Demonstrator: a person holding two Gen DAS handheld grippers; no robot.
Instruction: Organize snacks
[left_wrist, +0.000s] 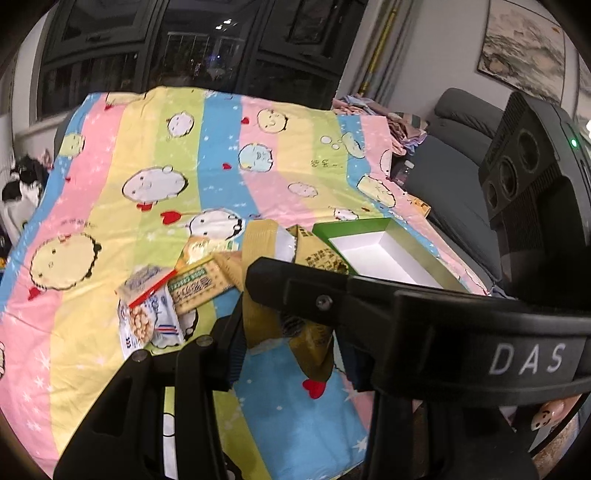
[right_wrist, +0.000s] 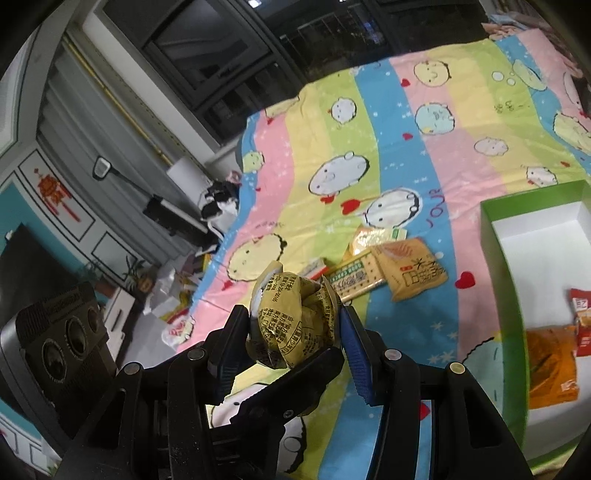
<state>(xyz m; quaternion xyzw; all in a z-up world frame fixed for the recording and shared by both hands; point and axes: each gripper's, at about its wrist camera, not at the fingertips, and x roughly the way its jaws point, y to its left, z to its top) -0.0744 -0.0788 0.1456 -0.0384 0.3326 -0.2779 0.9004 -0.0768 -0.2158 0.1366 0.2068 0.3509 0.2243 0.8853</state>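
Observation:
My right gripper is shut on a crumpled yellow snack packet and holds it above the striped bedsheet. In the left wrist view my left gripper is shut on the same kind of yellow packet, with the right gripper's black body crossing in front. Loose snacks lie on the sheet: a green cracker pack, a tan packet and a white-blue packet. A green box with a white inside stands at the right and holds an orange packet and a red one.
A black-and-white cat sits off the bed's left edge. A grey sofa is beyond the bed's right side. Dark windows are behind. Bags and clutter lie on the floor at left.

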